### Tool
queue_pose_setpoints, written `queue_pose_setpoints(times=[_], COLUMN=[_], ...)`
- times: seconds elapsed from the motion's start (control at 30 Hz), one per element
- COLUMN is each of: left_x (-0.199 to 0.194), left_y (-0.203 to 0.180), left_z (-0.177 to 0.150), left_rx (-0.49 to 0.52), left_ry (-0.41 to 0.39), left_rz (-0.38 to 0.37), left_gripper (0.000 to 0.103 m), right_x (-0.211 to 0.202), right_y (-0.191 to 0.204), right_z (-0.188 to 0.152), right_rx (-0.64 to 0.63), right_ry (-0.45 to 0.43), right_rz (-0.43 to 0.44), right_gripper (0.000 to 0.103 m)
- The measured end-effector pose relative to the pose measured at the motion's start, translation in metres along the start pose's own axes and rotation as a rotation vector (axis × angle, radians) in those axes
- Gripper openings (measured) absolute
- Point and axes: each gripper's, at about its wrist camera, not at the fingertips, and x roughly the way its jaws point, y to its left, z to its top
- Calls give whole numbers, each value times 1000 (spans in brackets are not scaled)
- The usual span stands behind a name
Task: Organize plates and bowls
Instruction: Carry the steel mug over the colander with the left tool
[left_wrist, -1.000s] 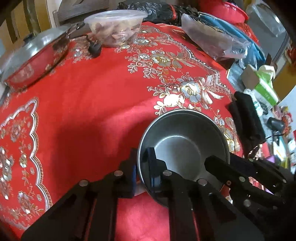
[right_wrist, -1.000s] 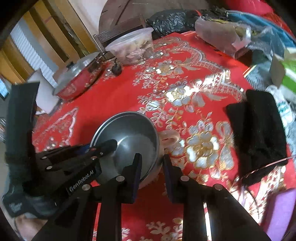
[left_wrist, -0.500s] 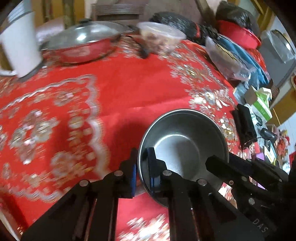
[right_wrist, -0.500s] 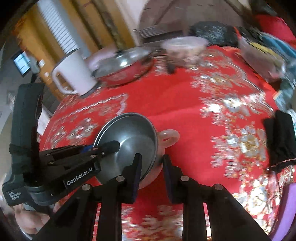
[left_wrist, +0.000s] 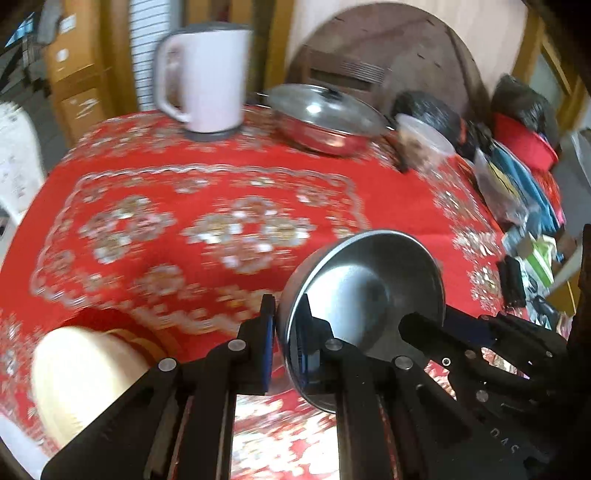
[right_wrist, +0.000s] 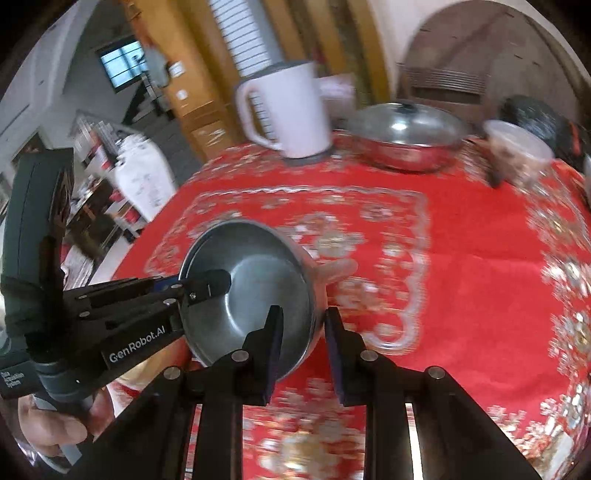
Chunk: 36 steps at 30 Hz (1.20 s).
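Note:
A steel bowl (left_wrist: 369, 280) is held tilted above the red patterned tablecloth (left_wrist: 184, 192). My left gripper (left_wrist: 284, 317) is shut on its left rim, one finger inside and one outside. My right gripper (right_wrist: 301, 325) is shut on the near right rim of the steel bowl (right_wrist: 258, 280). A pinkish handle (right_wrist: 336, 267) pokes out from behind the bowl; what it belongs to is hidden. In the left wrist view a blurred cream bowl or stack (left_wrist: 81, 369) with a red edge sits at the lower left. Each gripper also shows in the other's view.
A white kettle (left_wrist: 207, 74), a lidded steel pan (left_wrist: 325, 118) and a clear plastic food container (left_wrist: 424, 140) stand along the far edge. Bags and clutter (left_wrist: 517, 177) line the right side. A hand (right_wrist: 55, 428) holds the left gripper's handle.
Both grippers have swung left with the steel bowl still held. The kettle and the cream bowl have come into view; the black pouch and bags slid off right.

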Motion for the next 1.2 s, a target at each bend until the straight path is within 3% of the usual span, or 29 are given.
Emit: queue_pose_setpoints(times=[0.2, 0.6, 0.97, 1.2], left_x=[-25, -73, -60, -45], left_y=[52, 127, 172, 182], left_z=[-15, -52, -87, -93], left_rx=[-74, -163, -237, -253], left_ry=[-29, -64, 2, 22], left_rz=[31, 68, 80, 72], left_gripper=[8, 8, 8, 9], right_x=[13, 28, 66, 82], right_y=[64, 142, 184, 184], right_z=[8, 0, -21, -28], right_rx=[-83, -201, -274, -269], right_ry=[19, 82, 188, 230], right_rz=[23, 113, 127, 110], right_gripper=[24, 27, 27, 28])
